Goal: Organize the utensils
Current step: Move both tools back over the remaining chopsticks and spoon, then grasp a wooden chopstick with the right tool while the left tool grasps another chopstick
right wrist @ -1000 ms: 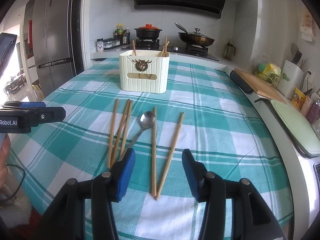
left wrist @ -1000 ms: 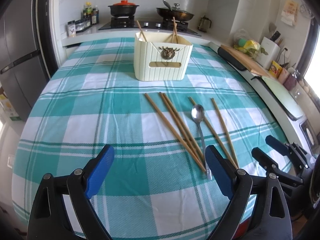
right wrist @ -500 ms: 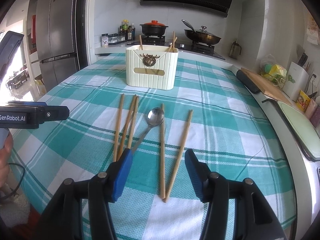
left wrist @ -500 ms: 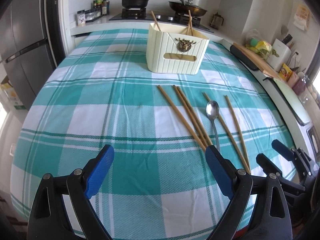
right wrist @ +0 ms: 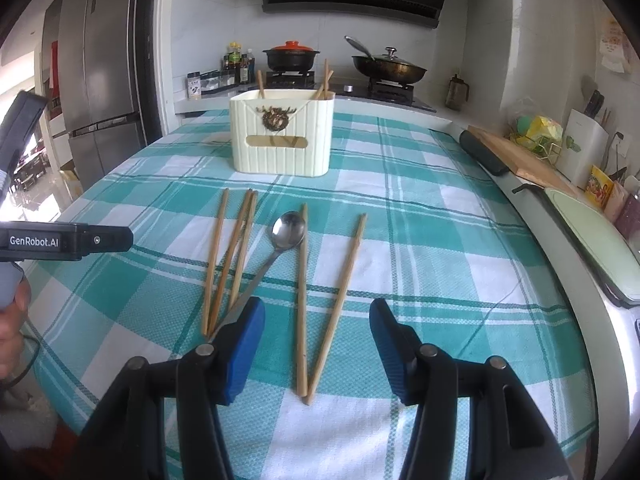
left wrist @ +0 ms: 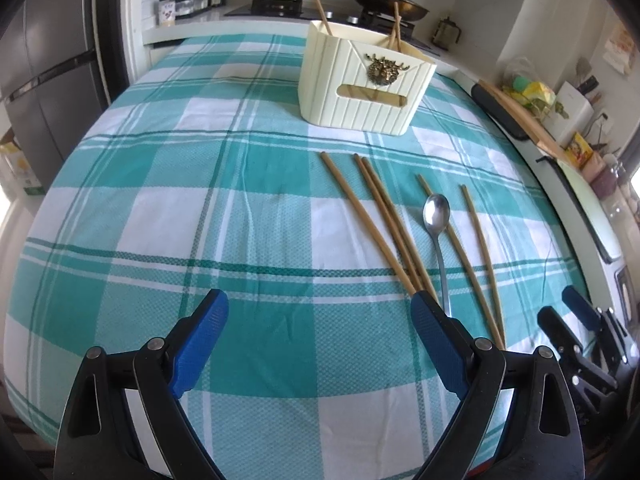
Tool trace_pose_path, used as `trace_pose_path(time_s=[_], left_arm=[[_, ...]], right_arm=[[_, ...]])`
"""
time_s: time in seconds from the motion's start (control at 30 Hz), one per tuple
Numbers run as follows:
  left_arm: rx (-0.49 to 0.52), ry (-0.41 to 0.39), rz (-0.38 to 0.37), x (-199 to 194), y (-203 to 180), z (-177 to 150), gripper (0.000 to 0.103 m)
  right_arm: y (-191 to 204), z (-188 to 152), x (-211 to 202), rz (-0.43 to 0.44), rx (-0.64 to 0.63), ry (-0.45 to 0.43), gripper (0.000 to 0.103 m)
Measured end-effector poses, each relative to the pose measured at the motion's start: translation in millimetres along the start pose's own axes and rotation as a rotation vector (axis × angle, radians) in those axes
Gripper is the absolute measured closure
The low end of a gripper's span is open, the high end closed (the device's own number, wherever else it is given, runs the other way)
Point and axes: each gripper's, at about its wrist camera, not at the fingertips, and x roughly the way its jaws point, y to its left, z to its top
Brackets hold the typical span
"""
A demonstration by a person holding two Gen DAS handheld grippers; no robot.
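Left wrist view first: we see our left tongs point(left wrist: 318, 326) spread wide with nothing between them, hovering over the checked cloth of the bench point(left wrist: 160, 208). Five loose chopsticks point(left wrist: 384, 224) and a spoon point(left wrist: 437, 216) lie side by side ahead and to the right, handles toward us, probably laid out for easy picking. Behind them stands the cream holder point(left wrist: 362, 84), already carrying a few chopsticks upright, so we judge it the destination. At the right edge our right tongs point(left wrist: 560, 312) show.

Right wrist view: our right tongs point(right wrist: 316, 324) stand partly spread and empty, lined up over the two rightmost chopsticks point(right wrist: 320, 304), whose near ends converge between the blue pads point(right wrist: 244, 344), which suits one pinch.
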Motion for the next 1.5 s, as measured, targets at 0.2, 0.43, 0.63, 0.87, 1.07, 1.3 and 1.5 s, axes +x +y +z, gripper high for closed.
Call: trace_pose_path(time_s=[0.2,0.43,0.63,0.87,1.07,1.3,1.5], left_arm=[[-0.042,0.042,0.007,20.7,7.7,1.5,0.01],[-0.02,0.046,0.01,55.1,-14.8,24.3,0.01],[-0.006,0.03,0.091,88.8,-26.4,38.5,0.01],[0.056,0.02,0.17,99.9,-33.9,29.4,0.01],[0.121,0.027,0.173,91.0,-28.2,18.7,0.01],[0.124,0.039,0.187,81.9,-6.9,11.4,0.01],[0.142,0.037,0.183,80.2,-4.3,8.6,0.009]], right_arm=[[-26.7,-8.5,5.4,-0.039,0.101,0.031,0.047],[-23.4,-8.3,3.4,-0.023,0.093,0.025,0.047],[-23.3,-10.9,2.8,-0.025,0.085,0.03,0.047],[-43.5,-6.2,11.4,-0.046,0.128,0.057,0.047],[-48.4,12.6,52.5,0.049,0.111,0.142,0.048],[-28.3,24.8,109.5,0.106,0.051,0.266,0.061],[-23.4,22.3,118.9,0.049,0.001,0.294,0.091]])
